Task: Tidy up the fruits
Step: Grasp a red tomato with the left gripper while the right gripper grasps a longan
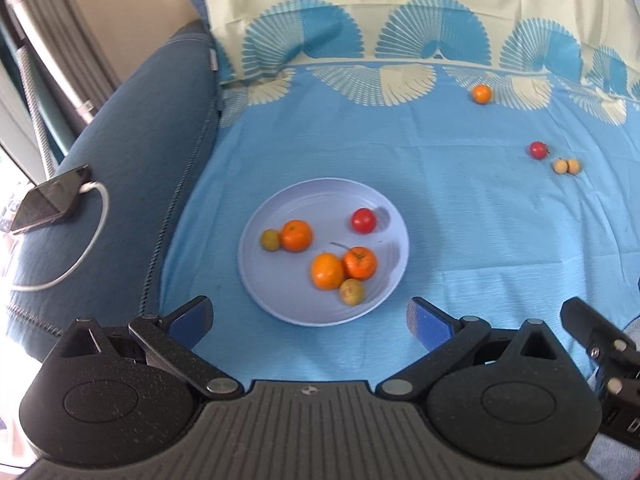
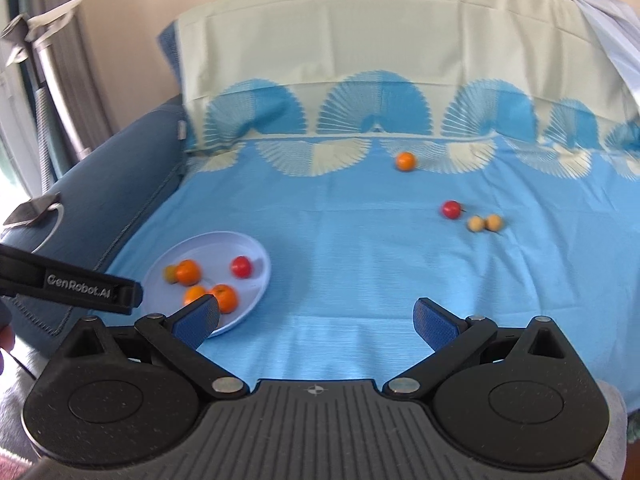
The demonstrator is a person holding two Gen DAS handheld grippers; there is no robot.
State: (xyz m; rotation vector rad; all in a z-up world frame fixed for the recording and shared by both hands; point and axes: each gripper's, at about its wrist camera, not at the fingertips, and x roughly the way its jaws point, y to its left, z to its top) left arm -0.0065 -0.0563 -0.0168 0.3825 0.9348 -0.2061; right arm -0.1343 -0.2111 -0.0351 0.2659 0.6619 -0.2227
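Six pieces of fruit sit on the round pale-lilac plastic plate: three glossy orange tangerines, one small red tomato-like fruit and two dull yellow-green round fruits. The plate rests on the bed's light-blue patterned sheet, apparently serving as the collecting dish. Four pieces lie loose on the sheet well apart from it: a lone orange tangerine near the fan-patterned border, a second small red fruit, and a pair of pale tan round fruits touching each other just beside it.

Both tools carry nothing. The left hand-held gripper hangs with its blue pads spread wide, the plate's near rim between them. The right hand-held gripper is equally wide over bare sheet; I judge it the likelier tool for the stray fruit, which lies on its side.

From the left wrist, all six pieces show clearly, plus a dark phone on its white cable on the navy cushion. The right wrist view hides part of the plate behind its own left finger, but shows the strays closer and more central.
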